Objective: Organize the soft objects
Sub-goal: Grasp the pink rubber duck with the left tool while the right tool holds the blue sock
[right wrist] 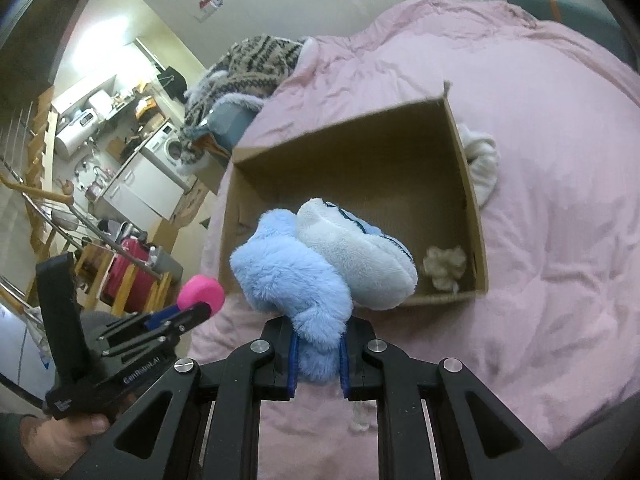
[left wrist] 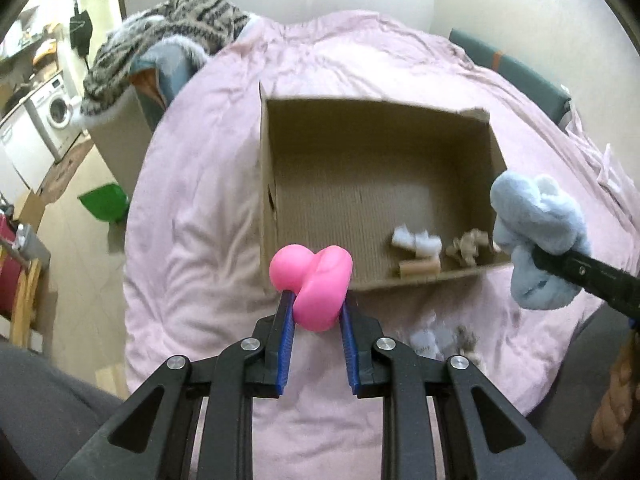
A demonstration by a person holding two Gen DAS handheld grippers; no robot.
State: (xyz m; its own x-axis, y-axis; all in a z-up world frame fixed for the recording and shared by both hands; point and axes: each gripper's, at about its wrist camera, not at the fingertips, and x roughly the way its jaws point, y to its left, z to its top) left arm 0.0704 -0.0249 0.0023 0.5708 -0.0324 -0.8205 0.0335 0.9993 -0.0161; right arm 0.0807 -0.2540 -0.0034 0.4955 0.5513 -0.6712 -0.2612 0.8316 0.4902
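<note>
My left gripper (left wrist: 316,300) is shut on a pink squishy toy (left wrist: 312,284), held above the pink bedspread (left wrist: 192,208) just before the near left corner of an open cardboard box (left wrist: 376,136). My right gripper (right wrist: 318,332) is shut on a fluffy light-blue plush (right wrist: 296,280), raised over the box's (right wrist: 352,152) near edge. The left wrist view shows that plush (left wrist: 536,232) at the box's right side. The right wrist view shows the pink toy (right wrist: 202,294) at lower left. White fluff (left wrist: 416,240), brown scraps (left wrist: 466,248) and a cardboard tube (left wrist: 420,268) lie inside the box.
A white cloth (right wrist: 482,160) lies against the box's right wall. Small scraps (left wrist: 440,340) sit on the bedspread in front of the box. A striped furry blanket (left wrist: 168,28) is heaped at the bed's far left. On the floor to the left are a green dustpan (left wrist: 104,204) and a red case (right wrist: 132,264).
</note>
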